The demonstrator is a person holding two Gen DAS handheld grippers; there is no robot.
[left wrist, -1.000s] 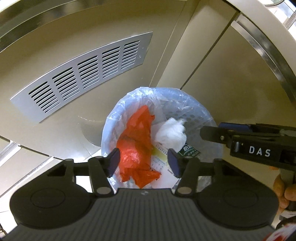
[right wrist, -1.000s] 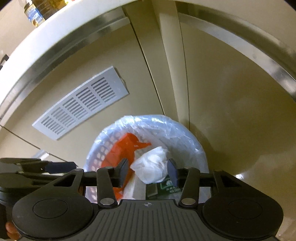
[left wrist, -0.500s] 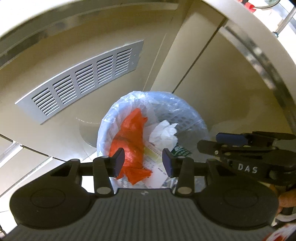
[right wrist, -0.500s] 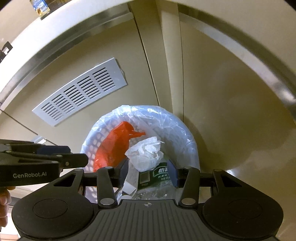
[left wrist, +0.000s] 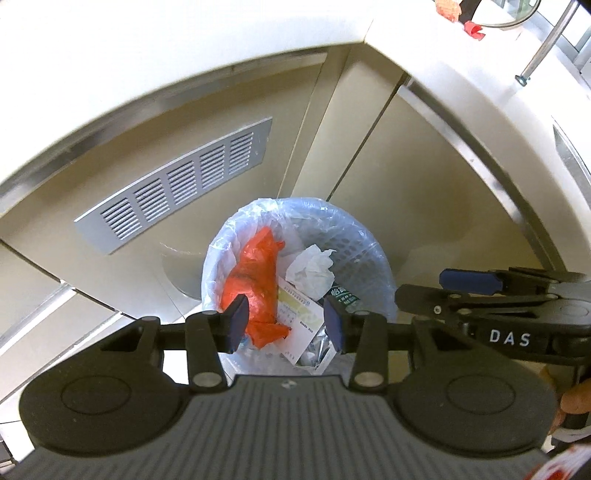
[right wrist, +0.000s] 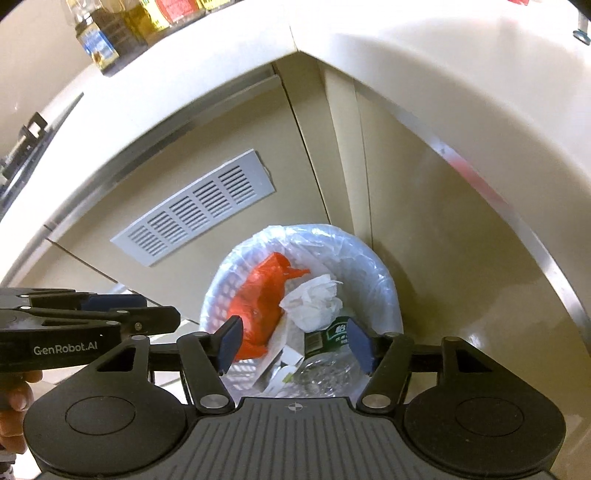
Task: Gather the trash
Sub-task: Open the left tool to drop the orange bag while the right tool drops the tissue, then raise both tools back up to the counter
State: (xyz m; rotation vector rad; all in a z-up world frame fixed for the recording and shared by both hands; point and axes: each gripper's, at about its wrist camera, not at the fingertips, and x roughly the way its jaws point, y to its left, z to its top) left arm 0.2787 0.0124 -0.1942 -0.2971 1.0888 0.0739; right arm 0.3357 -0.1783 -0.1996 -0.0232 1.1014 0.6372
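Observation:
A round white bin lined with a clear bag [left wrist: 373, 243] stands on the floor in the cabinet corner, also seen as the bin [right wrist: 388, 280]. Inside lie an orange plastic bag [left wrist: 258, 280], a crumpled white tissue [left wrist: 312, 273], a printed receipt [left wrist: 297, 317] and a green-labelled bottle [right wrist: 328, 338]. My left gripper [left wrist: 285, 325] hangs open above the bin with nothing between its fingers. My right gripper [right wrist: 295, 344] hovers beside it; its jaws are opening and hold nothing. The orange bag [right wrist: 264, 302] and tissue [right wrist: 314, 301] rest loose in the bin.
A grey vent grille [left wrist: 177, 188] sits in the beige cabinet door behind the bin. The white countertop [right wrist: 369, 44] wraps around the corner above, with bottles [right wrist: 122, 26] on it. A hand [right wrist: 14, 398] grips the left tool's handle.
Both grippers have risen away from the bin, bringing the countertop into view. The white tissue, earlier between the right fingers, now lies in the bin. The right jaws have widened.

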